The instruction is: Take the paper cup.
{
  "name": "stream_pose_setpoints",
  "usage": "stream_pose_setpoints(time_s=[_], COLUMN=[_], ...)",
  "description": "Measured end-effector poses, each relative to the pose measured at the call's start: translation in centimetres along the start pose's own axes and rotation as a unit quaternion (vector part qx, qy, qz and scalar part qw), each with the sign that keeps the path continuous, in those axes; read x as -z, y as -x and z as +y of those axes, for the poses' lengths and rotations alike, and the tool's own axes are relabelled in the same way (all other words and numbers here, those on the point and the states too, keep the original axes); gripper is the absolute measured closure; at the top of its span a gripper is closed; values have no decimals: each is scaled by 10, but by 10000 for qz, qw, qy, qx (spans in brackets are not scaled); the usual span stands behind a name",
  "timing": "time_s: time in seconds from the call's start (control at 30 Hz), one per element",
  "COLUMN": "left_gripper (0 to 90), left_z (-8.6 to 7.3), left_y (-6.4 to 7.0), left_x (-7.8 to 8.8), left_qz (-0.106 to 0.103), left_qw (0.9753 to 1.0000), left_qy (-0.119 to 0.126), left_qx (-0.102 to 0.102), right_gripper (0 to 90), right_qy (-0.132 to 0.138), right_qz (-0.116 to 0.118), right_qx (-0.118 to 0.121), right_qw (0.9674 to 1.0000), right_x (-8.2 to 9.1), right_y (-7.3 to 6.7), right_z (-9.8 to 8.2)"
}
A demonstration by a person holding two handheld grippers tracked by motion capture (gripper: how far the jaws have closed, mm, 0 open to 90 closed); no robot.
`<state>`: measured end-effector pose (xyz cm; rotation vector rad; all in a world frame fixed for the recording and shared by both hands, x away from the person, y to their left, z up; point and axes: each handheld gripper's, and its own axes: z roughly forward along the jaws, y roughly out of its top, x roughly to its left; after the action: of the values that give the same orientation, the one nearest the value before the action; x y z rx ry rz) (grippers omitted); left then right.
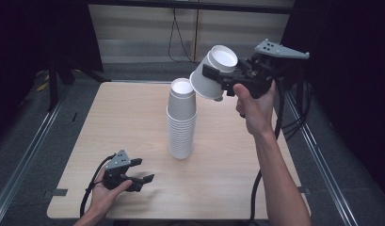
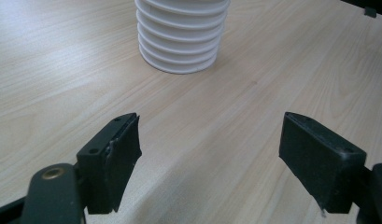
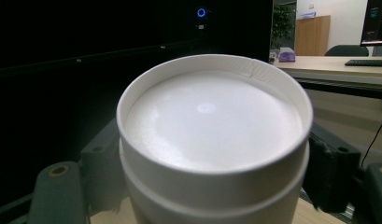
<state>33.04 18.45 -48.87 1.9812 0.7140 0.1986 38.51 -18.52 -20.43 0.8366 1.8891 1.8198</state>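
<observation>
Pale wooden table (image 1: 133, 122) carries a stack of paper cups (image 1: 181, 123) below and left of the right tongs (image 1: 213, 75), which grip one inverted paper cup (image 1: 212, 73) by its wall. To seat it well, level the cup, centre its mouth over the stack's top and lower straight; the left tongs (image 1: 142, 170) rest open and empty on the table, near the stack's base.

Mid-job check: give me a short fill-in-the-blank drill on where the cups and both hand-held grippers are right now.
1. The right hand-held gripper holds a single paper ____ in the air.
2. The held cup is above and to the right of the ____ of cups.
3. The left hand-held gripper is low over the table with ____ between its jaws.

Missing words: cup; stack; nothing
</observation>
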Motion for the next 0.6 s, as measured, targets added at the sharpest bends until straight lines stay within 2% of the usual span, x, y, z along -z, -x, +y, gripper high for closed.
stream_pose_setpoints(time_s=[0.27,0.5,0.6], left_gripper=[203,202,201], left_z=[0,1,2], left_y=[-2,0,0], left_x=[0,-2,-3], left_qz=[37,16,-54], left_qw=[10000,9998,9997], left_qy=[-15,124,127], left_qx=[65,162,225], right_gripper=[222,223,222], right_qy=[-124,-299,-370], right_qz=[-131,-116,-195], right_qx=[-36,-164,-154], right_qw=[9998,9994,9990], right_x=[19,25,28], right_y=[1,2,2], right_z=[-21,-46,-53])
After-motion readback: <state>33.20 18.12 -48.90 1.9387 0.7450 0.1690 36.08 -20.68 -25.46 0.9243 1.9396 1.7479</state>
